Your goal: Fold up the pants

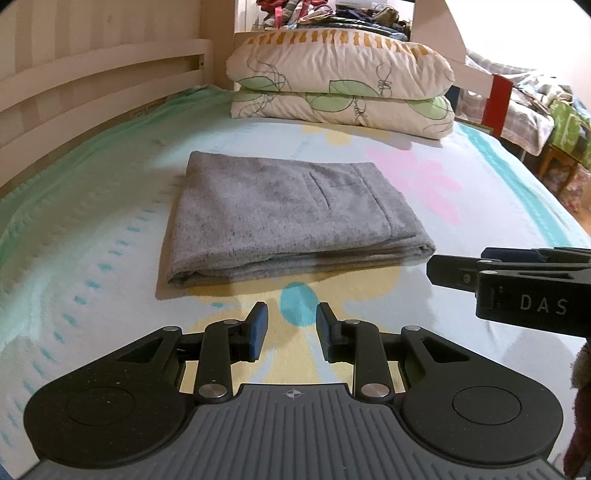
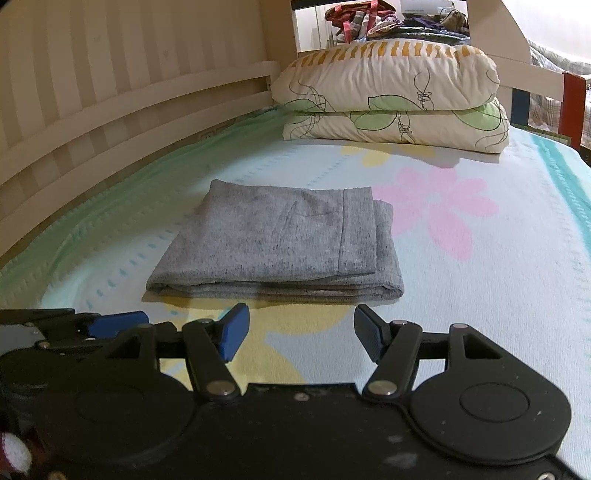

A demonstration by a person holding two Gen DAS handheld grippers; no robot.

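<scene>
Only the left wrist view shows white letters "DAS" on the right gripper (image 1: 436, 271). Both grippers hold nothing: left gripper (image 1: 291, 330) narrow, right wide, near folded gray pants (image 1: 288, 218).

You face a bed (image 1: 110, 240) under a pale flowered blanket (image 2: 480, 295), white slatted headboard (image 1: 92, 81) at left, folded quilt (image 1: 340, 88) far, cluttered shelf (image 2: 388, 22) beyond.
</scene>
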